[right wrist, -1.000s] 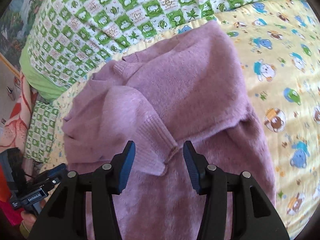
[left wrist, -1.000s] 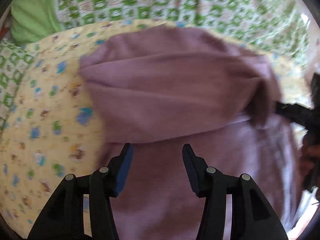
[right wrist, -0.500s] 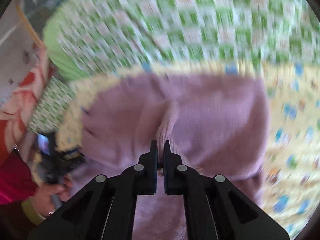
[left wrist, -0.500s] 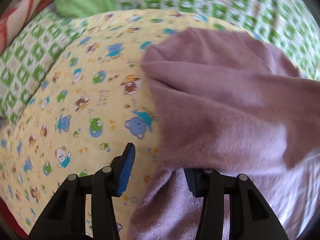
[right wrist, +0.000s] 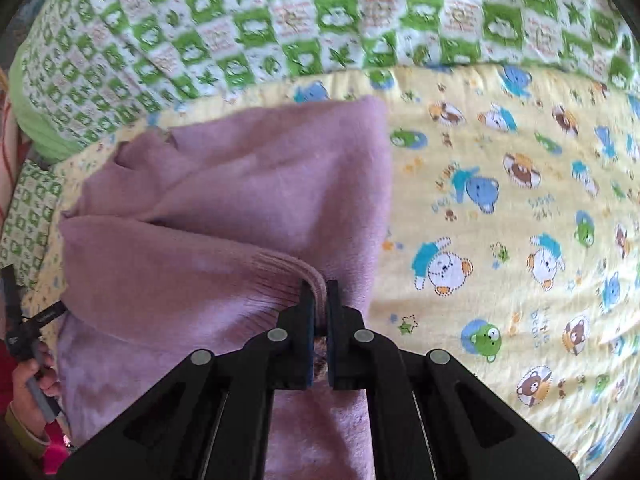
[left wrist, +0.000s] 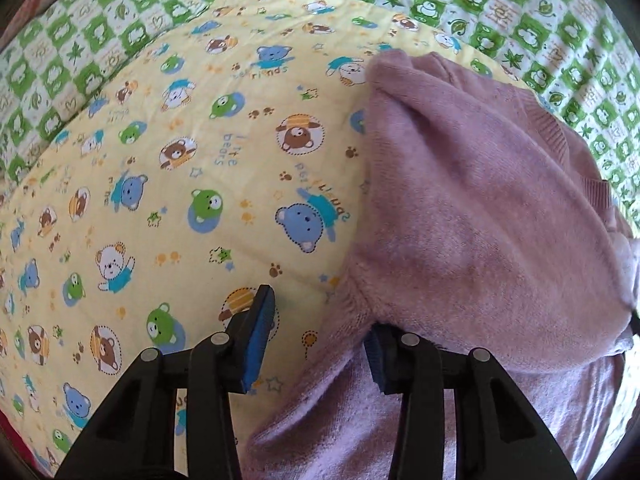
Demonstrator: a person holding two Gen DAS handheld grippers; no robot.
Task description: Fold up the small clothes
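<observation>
A small mauve sweater (left wrist: pixel 480 208) lies on a yellow bear-print mat (left wrist: pixel 200 160). My left gripper (left wrist: pixel 320 320) is open at the sweater's left edge; its right finger is tucked under the fabric and its left finger (left wrist: pixel 258 328) is over bare mat. In the right wrist view the sweater (right wrist: pixel 240 200) fills the left half, one sleeve folded across the body. My right gripper (right wrist: pixel 319 292) is shut on the ribbed sleeve cuff (right wrist: pixel 288 268) and holds it over the body.
A green-and-white checked quilt (right wrist: pixel 320 20) lies beyond the mat and also shows in the left wrist view (left wrist: pixel 540 20). The hand with the left gripper's handle (right wrist: pixel 32 344) shows at the left edge of the right wrist view. The mat (right wrist: pixel 520 240) extends right of the sweater.
My right gripper has shut on the sleeve cuff and carried it across the body. My left gripper has moved left to the sweater's edge, its right finger now under the fabric.
</observation>
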